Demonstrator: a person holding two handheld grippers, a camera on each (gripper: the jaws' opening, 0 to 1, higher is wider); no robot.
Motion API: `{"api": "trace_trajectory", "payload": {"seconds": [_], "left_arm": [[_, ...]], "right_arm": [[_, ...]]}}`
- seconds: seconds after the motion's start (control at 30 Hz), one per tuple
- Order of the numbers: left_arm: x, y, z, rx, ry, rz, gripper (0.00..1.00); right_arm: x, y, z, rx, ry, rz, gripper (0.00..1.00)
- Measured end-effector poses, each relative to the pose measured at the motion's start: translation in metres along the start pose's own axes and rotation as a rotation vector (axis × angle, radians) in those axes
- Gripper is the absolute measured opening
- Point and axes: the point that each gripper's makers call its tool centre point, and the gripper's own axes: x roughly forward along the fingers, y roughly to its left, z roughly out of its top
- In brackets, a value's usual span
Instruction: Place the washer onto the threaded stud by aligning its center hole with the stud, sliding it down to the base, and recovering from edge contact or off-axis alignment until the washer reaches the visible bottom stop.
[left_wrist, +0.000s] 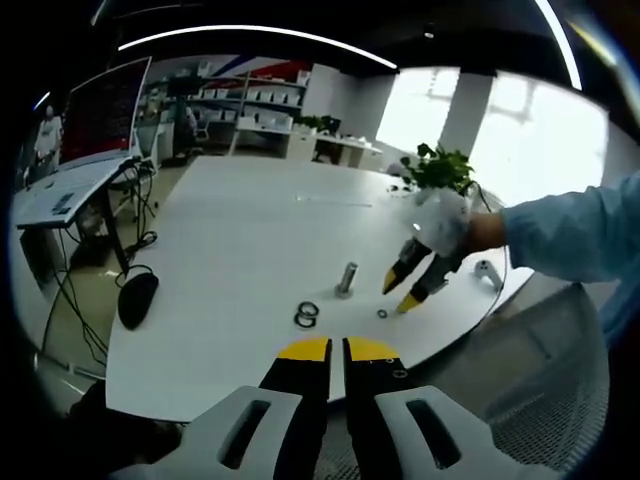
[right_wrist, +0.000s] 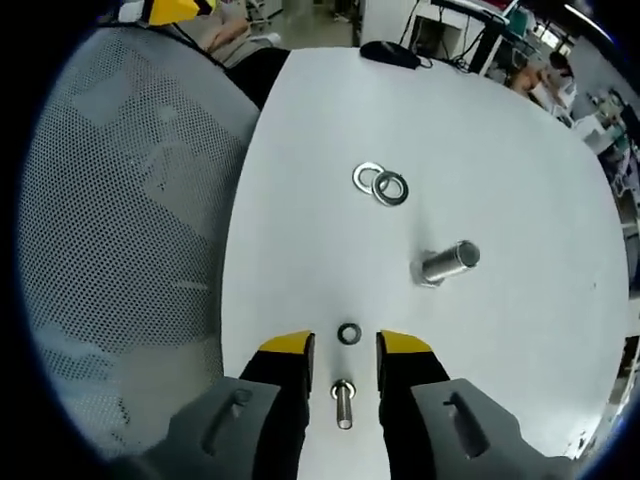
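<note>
Right hand-held gripper (right_wrist: 345, 350) over washer (right_wrist: 349, 333)

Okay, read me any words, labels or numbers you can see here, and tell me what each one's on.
None can be read.
Monitor: its screen shows red content, too blurred to read.
Washers, stud, small washer, table: no markings visible.

Open tabletop (right_wrist: 480, 130) is seen around the upright stud (right_wrist: 447, 264). Two overlapping washers (right_wrist: 381, 183) lie beyond it; a small washer (right_wrist: 349, 333) lies just ahead of the right claw (right_wrist: 346, 350).
</note>
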Motion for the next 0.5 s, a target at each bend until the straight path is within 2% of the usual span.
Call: {"api": "trace_trajectory", "payload": {"seconds": [0.07, 0.5], "left_arm": [[0.000, 0.000, 0.000, 0.001, 0.000, -0.001, 0.02], [0.000, 0.002, 0.001, -0.004, -0.005, 0.005, 0.02]], "right_arm": [[0.005, 0.004, -0.002, 0.002, 0.015, 0.022, 0.21], [0.024, -0.001, -0.013, -0.010, 0.096, 0.011, 0.21]]}}
